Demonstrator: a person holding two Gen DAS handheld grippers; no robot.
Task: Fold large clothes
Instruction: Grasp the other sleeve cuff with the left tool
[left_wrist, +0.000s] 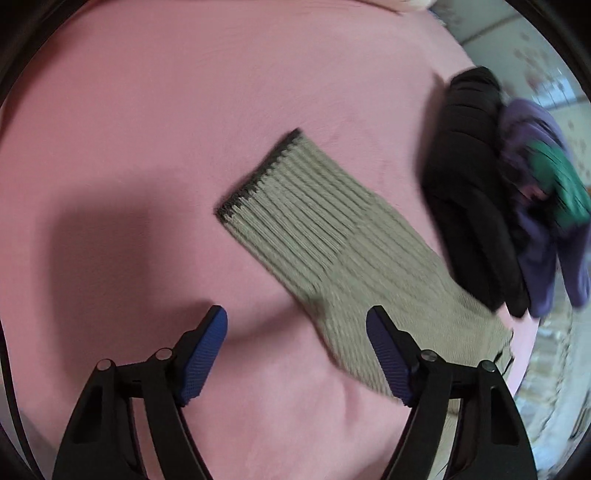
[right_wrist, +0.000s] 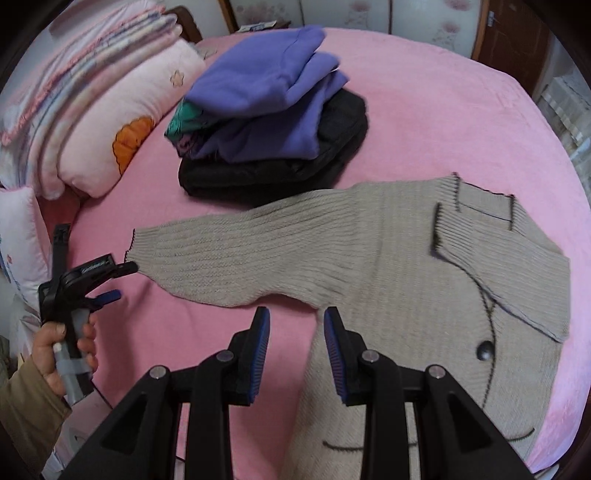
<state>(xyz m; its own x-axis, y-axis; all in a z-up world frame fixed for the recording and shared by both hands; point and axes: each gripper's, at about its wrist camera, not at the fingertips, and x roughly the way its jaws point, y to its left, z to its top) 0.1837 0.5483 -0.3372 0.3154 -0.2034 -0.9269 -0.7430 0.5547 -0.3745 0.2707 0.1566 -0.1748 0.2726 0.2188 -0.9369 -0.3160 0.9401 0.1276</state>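
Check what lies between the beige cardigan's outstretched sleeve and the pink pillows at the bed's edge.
Only bare pink sheet, seen in the right wrist view. The sleeve ends at its cuff; the left tool hovers beside that cuff, short of the pillows.

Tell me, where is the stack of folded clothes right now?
In the right wrist view, the stack sits on the pink bed, beyond the beige cardigan, right of the pillows.

A pink bed (right_wrist: 424, 92) carries a beige cardigan (right_wrist: 406, 258), folded clothes stack (right_wrist: 273, 110) and pillows (right_wrist: 122, 122).
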